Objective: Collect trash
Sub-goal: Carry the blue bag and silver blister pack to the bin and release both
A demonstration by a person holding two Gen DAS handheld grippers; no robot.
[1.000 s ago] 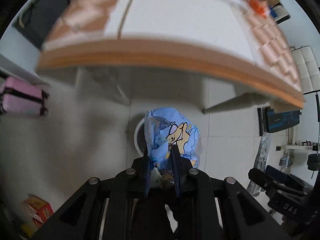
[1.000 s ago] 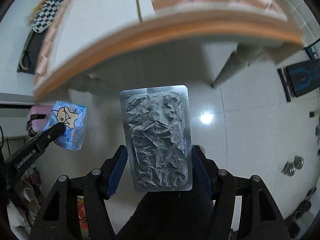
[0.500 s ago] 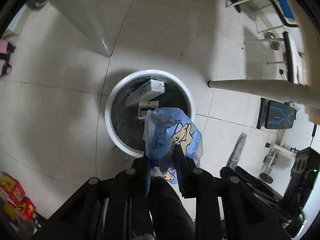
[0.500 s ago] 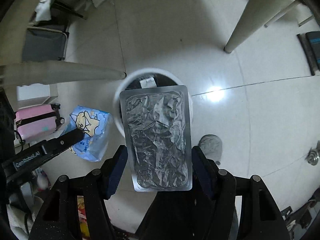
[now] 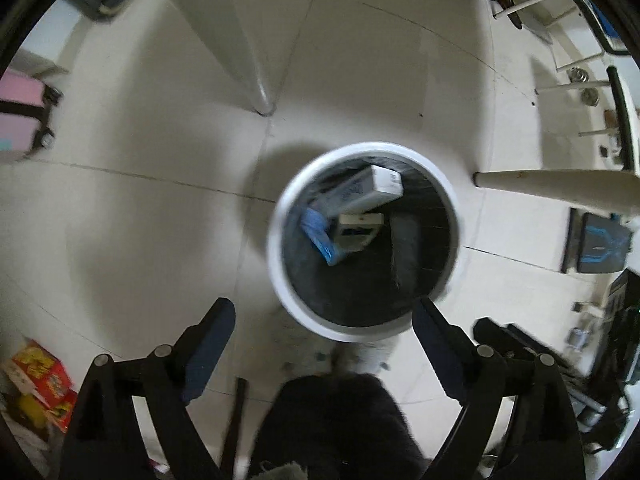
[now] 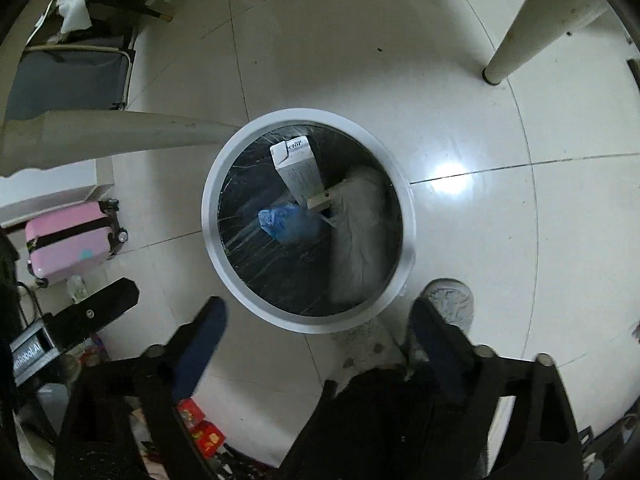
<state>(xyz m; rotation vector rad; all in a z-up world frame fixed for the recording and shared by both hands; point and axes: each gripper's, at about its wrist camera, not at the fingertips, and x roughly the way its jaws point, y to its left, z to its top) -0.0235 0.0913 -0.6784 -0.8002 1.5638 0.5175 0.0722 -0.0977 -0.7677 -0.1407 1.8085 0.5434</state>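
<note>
Both hand-held grippers (image 5: 322,316) (image 6: 316,316) spread above bin (image 6: 212,240)

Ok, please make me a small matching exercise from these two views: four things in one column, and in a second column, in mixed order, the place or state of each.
Things:
1. blue wrapper
2. white carton
3. pink suitcase
4. left gripper

Places or states:
a. stands on the floor, outside the bin
b. open, holding nothing
c. crumpled, lying inside the bin
d. leans inside the bin, printed side showing

Pairs: 1-c, 2-d, 3-a, 4-b
</note>
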